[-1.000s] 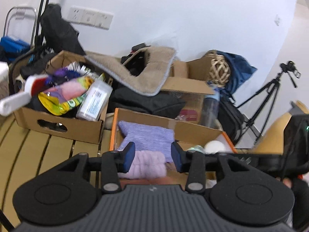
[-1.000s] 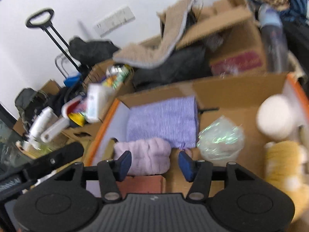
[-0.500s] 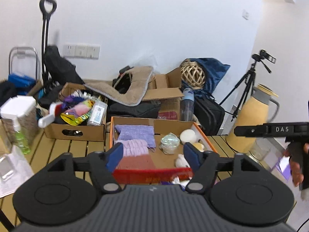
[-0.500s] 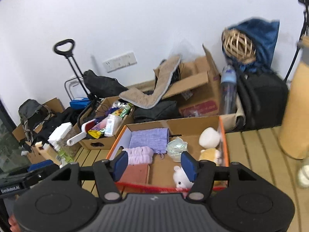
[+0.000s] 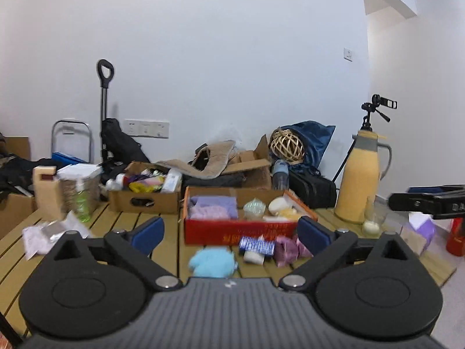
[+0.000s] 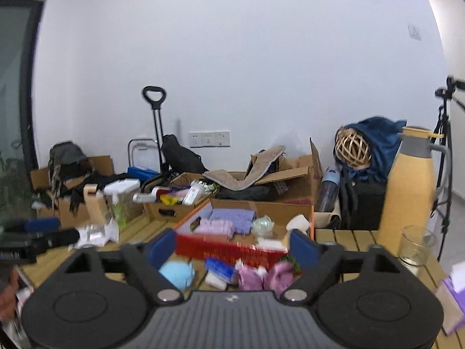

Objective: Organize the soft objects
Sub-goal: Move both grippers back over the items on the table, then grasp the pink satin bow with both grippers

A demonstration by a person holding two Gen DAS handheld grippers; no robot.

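A red-fronted cardboard box stands mid-table with folded lilac cloths on its left and pale plush toys on its right. On the slats in front of it lie a light blue fluffy thing, a blue striped pack and a pink soft thing. My left gripper hangs well back from the box, its jaws opening with nothing between them. My right gripper is also back from the box, jaws opening and empty, above the blue fluffy thing and the pink one.
A yellow thermos jug and a glass stand at the right, near a purple tissue box. A cardboard box of bottles, a green bottle and plastic bags crowd the left. Bags and boxes line the wall.
Both grippers have drawn far back from inside the red box and their jaws have widened. The loose soft things in front of the box have come into view.
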